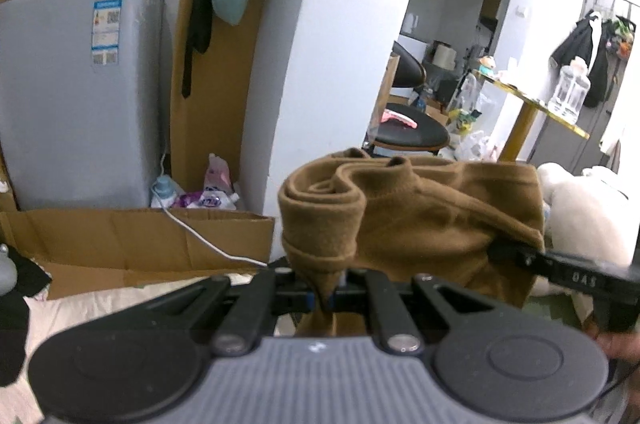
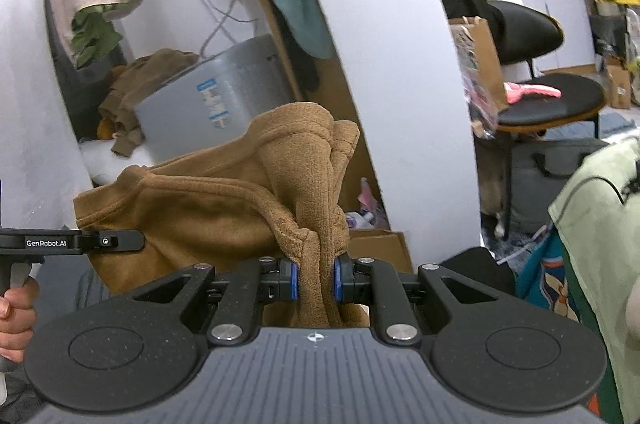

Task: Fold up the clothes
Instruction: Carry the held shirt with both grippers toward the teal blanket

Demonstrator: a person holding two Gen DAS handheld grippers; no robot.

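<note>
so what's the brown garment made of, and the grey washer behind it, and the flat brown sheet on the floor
Brown garment: soft knit, probably fleece-like cotton; matte, fuzzy nap, stitched ribbed hems, bunching thickly where each tool grips it.
Grey washer: looks like moulded plastic or painted metal; smooth, faint sheen, paper labels stuck on.
Flat sheet: corrugated cardboard; dull brown, creased fold lines.

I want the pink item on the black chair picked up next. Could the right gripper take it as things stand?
Probably not: the right gripper is shut on the brown garment, which the left gripper also holds; the pink item lies far off on the black chair.
</note>
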